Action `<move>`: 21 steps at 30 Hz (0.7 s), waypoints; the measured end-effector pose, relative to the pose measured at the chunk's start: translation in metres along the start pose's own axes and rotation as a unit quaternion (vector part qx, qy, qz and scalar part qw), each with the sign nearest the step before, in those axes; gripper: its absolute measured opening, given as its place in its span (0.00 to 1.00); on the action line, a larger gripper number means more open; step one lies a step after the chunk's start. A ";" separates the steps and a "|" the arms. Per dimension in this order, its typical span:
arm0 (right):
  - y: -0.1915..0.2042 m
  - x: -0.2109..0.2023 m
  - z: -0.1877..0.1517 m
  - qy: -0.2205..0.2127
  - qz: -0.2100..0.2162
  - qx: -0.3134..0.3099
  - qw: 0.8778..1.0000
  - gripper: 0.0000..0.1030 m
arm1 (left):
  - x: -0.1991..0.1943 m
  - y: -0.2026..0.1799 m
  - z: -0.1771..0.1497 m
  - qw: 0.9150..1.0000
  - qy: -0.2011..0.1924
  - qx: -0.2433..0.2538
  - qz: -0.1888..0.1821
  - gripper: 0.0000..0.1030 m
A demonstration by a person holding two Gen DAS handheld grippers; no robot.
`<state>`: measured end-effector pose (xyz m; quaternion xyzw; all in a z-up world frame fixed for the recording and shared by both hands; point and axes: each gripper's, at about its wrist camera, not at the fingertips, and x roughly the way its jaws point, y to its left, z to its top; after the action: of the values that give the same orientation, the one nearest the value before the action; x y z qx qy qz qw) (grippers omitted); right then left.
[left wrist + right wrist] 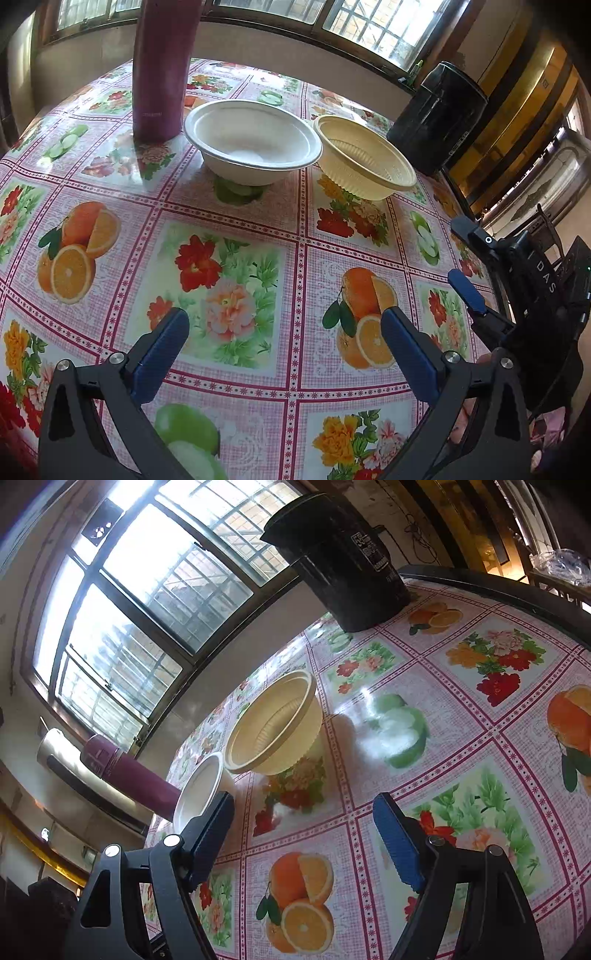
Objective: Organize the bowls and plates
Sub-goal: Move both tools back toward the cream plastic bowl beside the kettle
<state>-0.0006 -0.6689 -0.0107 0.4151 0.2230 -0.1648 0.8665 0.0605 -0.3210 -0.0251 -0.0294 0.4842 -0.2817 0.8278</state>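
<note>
A white bowl (253,142) and a cream-yellow ribbed bowl (364,157) stand side by side on the fruit-and-flower tablecloth (229,280), rims nearly touching. My left gripper (284,325) hovers over the cloth well short of them, open and empty. In its view my right gripper (460,251) shows at the right edge, also open. The right wrist view is tilted: the cream bowl (275,725) lies ahead of my right gripper (303,808), and the white bowl (199,788) sits just beyond its left finger (210,834). Nothing is between the jaws.
A tall maroon flask (164,66) stands behind the white bowl. A black cylindrical pot (437,118) sits at the table's far right corner. Windows run along the wall behind. The table's dark edge (498,590) runs at the right, with furniture beyond.
</note>
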 end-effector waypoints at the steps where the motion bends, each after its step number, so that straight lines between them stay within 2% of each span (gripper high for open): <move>1: -0.004 0.000 0.004 -0.004 0.002 0.001 1.000 0.78 | 0.002 0.000 0.000 1.000 0.001 0.002 0.002 1.00; 5: -0.016 0.010 0.018 -0.014 0.017 0.004 1.000 0.78 | 0.011 0.003 0.006 1.000 0.005 0.000 0.016 1.00; 11: -0.035 0.033 0.039 0.003 0.052 0.052 0.997 0.78 | 0.017 0.009 0.026 0.999 0.005 0.000 0.041 1.00; 14: -0.038 0.045 0.050 0.010 0.068 0.061 0.996 0.78 | 0.018 0.004 0.046 0.999 0.003 0.008 0.048 1.00; 21: -0.033 0.073 0.070 0.031 0.094 0.084 0.992 0.78 | 0.016 -0.020 0.114 0.994 -0.023 0.057 0.095 1.00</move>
<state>0.0636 -0.7516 -0.0311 0.5106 0.1947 -0.0879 0.8329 0.1512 -0.3708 0.0291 0.0574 0.4489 -0.2279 0.8622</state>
